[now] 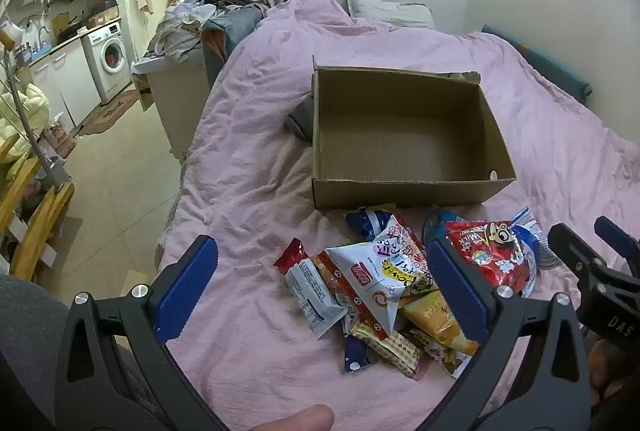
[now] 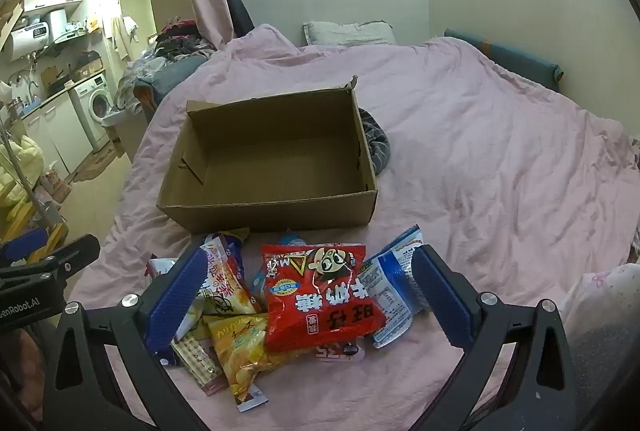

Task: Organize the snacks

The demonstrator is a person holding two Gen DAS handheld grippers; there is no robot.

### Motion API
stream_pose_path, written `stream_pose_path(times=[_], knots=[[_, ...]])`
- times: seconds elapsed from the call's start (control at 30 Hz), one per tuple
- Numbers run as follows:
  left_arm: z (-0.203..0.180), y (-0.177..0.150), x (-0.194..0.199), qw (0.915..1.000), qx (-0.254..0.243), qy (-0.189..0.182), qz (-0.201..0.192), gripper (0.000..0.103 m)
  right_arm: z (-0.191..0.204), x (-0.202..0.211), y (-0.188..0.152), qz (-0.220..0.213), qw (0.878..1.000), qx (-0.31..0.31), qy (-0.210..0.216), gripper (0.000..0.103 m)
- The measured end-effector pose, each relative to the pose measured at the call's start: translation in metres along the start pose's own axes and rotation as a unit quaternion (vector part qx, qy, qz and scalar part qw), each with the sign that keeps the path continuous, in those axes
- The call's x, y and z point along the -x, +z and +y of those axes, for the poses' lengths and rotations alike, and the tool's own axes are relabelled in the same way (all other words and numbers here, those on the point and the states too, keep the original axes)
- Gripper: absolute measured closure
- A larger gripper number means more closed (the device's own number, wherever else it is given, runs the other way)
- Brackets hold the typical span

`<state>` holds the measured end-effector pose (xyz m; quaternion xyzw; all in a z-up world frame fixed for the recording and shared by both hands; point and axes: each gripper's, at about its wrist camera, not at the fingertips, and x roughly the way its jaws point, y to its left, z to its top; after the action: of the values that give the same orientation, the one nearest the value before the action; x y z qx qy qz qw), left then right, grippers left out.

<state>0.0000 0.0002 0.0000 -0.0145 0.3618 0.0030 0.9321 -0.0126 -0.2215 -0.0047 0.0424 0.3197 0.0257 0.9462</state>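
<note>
Left wrist view: the left gripper (image 1: 320,283) hovers spread over the snack pile (image 1: 384,291) near the bed (image 1: 248,135) front edge; the cardboard box (image 1: 400,187) waits empty behind, probably for them. The right gripper (image 2: 310,295), also spread, frames the red bag (image 2: 320,295).

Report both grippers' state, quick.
Left gripper: open, holding nothing, above the snack pile.
Right gripper: open, holding nothing, above the red snack bag.
</note>
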Motion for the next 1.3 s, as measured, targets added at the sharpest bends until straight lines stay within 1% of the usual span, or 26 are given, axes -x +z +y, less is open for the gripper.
stream_pose_path(times=[1.3], knots=[[-0.0004, 0.0, 0.0003, 1.0, -0.003, 0.003, 0.001, 0.0, -0.0039, 0.0009, 0.0018, -0.003, 1.0, 0.0, -0.001, 0.0]])
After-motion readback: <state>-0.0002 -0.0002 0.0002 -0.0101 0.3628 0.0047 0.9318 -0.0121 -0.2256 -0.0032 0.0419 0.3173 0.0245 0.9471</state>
